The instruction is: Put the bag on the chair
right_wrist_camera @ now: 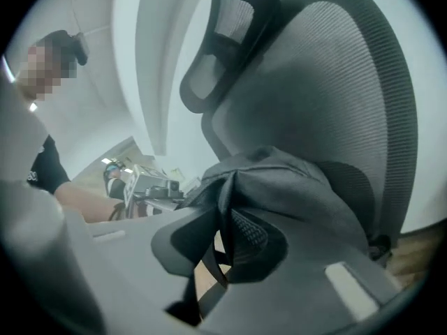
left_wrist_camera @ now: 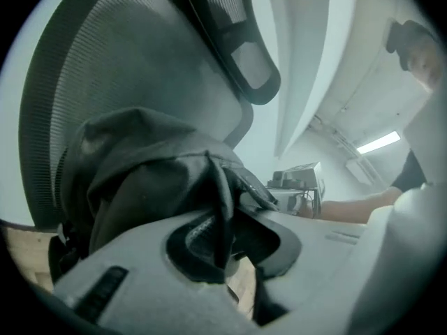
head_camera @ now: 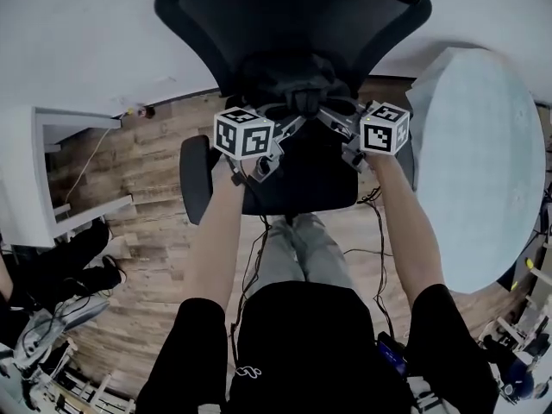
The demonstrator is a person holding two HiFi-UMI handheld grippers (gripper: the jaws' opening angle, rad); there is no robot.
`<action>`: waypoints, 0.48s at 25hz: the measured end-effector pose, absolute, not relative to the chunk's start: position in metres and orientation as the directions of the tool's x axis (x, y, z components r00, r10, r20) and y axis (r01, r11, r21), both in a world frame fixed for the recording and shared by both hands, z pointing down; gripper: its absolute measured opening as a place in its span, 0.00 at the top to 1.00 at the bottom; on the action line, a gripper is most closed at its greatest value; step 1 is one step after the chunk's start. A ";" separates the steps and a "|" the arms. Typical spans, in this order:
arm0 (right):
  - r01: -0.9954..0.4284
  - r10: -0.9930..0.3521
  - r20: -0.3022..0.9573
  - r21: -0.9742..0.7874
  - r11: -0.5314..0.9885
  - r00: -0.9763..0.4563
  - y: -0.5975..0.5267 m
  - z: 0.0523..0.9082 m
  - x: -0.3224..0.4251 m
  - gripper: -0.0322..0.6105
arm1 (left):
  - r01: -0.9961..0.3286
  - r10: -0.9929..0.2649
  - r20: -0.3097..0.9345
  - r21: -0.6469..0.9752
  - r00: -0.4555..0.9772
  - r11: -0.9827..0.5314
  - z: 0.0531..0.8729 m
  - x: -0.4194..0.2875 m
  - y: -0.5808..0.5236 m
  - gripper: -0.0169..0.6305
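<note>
A dark fabric bag rests at the back of the black office chair's seat, against the mesh backrest. My left gripper is shut on a fold of the bag's top from the left. My right gripper is shut on the top from the right. In the left gripper view the bag bulges in front of the backrest, and a thin fold of it is pinched between the jaws. The right gripper view shows the bag the same way, with a strap hanging below.
A round white table stands close on the right of the chair. A white desk is at the left, with dark items on the wooden floor. The chair's left armrest sticks out, and cables trail below.
</note>
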State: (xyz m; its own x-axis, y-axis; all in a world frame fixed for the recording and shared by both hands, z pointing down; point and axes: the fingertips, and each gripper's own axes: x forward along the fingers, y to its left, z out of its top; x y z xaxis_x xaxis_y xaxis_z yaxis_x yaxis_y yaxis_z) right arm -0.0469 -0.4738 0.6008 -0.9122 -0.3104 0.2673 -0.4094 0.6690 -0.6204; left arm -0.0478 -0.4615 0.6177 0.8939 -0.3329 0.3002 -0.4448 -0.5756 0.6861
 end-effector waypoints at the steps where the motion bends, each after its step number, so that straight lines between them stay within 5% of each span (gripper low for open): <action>1: -0.442 -0.335 0.289 -0.624 0.644 -0.897 -0.476 0.607 -0.044 0.86 | -0.470 -0.346 0.322 0.679 0.881 -0.564 0.622 -0.047 -0.463 0.93; 12: -0.694 -0.559 0.412 -0.457 0.557 -0.720 -0.486 0.590 -0.007 0.57 | -0.615 -0.534 0.356 0.643 0.767 -0.456 0.609 -0.102 -0.453 0.71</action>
State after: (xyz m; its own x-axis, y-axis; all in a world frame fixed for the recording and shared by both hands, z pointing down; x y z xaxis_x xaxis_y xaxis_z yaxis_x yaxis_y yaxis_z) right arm -0.0069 -0.4858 0.5903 -0.7197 -0.5591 0.4118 -0.6938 0.5568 -0.4567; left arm -0.1016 -0.4529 0.6088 0.7674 -0.5335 0.3557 -0.6152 -0.4561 0.6430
